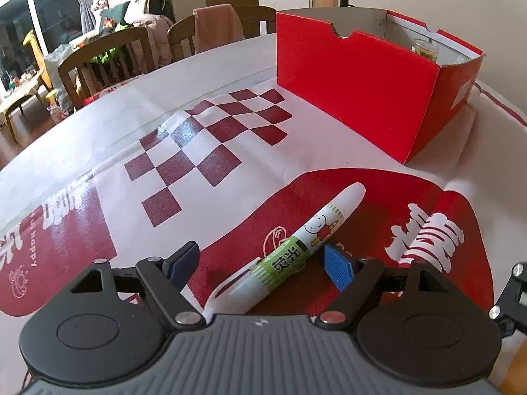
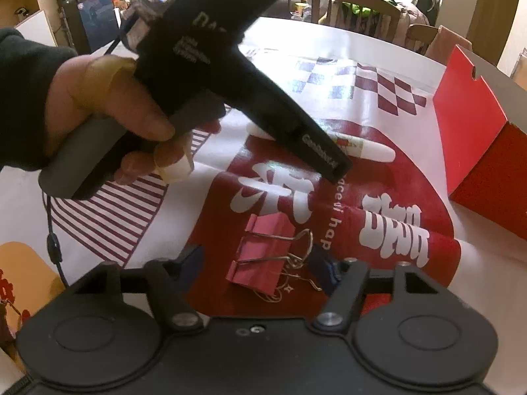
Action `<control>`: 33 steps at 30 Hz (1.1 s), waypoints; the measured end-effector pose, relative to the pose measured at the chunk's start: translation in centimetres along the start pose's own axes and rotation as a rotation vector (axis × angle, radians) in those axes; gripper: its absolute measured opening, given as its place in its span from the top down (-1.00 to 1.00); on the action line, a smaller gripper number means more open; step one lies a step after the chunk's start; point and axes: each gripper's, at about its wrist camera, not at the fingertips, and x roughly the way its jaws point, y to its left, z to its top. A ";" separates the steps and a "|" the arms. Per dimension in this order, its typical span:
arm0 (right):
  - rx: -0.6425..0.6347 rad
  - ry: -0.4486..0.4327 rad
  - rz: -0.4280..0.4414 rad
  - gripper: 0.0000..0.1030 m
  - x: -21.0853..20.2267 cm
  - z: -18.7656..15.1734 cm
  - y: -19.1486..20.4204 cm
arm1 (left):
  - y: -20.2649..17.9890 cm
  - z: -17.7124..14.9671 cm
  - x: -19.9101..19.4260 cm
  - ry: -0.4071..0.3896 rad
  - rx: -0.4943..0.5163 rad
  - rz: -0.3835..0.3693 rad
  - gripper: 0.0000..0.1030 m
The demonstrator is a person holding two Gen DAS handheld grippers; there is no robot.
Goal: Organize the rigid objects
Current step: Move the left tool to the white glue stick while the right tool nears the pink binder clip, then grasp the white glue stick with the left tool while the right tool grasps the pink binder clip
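Two chairs (image 1: pixel 105 62) edge the bench (image 1: pixel 230 75); pen (image 1: pixel 296 250) lies between the released left hand-held gripper (image 1: pixel 260 263), clip (image 2: pixel 263 250) between the released right hand-held gripper (image 2: pixel 260 266).

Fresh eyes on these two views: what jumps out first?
The red box standing at the back right of the printed tablecloth. Next, a white pen lying between the open jaws of the left hand-held gripper. In the right view, a pink binder clip lies between the right hand-held gripper's jaws.
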 end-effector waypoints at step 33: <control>0.297 -0.063 -0.164 0.35 -4.8 -1.1 -7.5 | -1.3 -0.1 -2.4 0.058 -0.112 -0.046 0.67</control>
